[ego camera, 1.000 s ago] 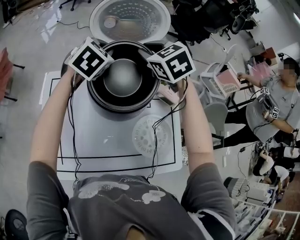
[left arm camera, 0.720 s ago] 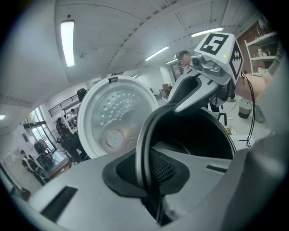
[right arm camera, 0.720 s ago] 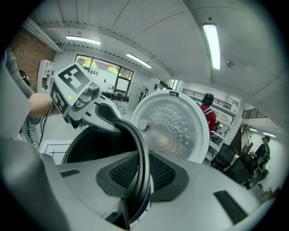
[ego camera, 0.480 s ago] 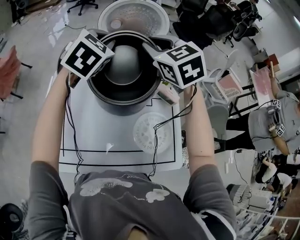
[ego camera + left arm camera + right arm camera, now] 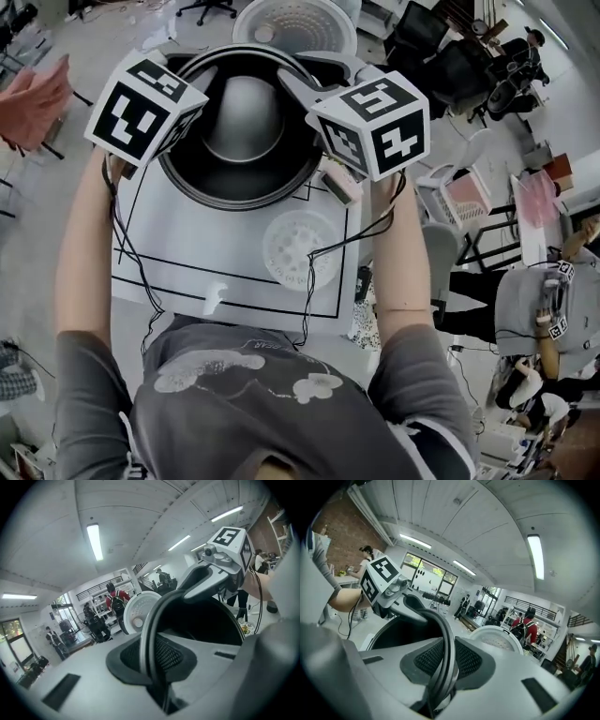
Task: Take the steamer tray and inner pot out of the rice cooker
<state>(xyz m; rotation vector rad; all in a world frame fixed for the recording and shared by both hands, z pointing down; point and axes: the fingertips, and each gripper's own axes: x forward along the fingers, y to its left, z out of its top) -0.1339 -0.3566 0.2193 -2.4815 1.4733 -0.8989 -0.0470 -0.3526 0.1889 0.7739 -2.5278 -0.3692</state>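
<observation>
The left gripper (image 5: 157,654) has its jaws closed tight on the thin rim of the inner pot (image 5: 246,117). The rim stands edge-on in the narrow gap and arcs away ahead of the jaws to the right gripper (image 5: 443,666). That gripper's jaws pinch the opposite side of the same rim, which likewise curves off in front of them toward the left gripper's marker cube.

The dark pot hangs between the two pairs of jaws with its mouth up, its round opening facing the head camera. Being round, it has no long side. The line from one grip to the other runs straight across the mouth, left to right.

Beyond both pairs of jaws the cooker's white perforated lid (image 5: 295,21) stands open. Behind the right gripper's jaws, toward the person and lower down, the white steamer tray (image 5: 300,246) lies flat on the black-lined white mat (image 5: 225,258).
</observation>
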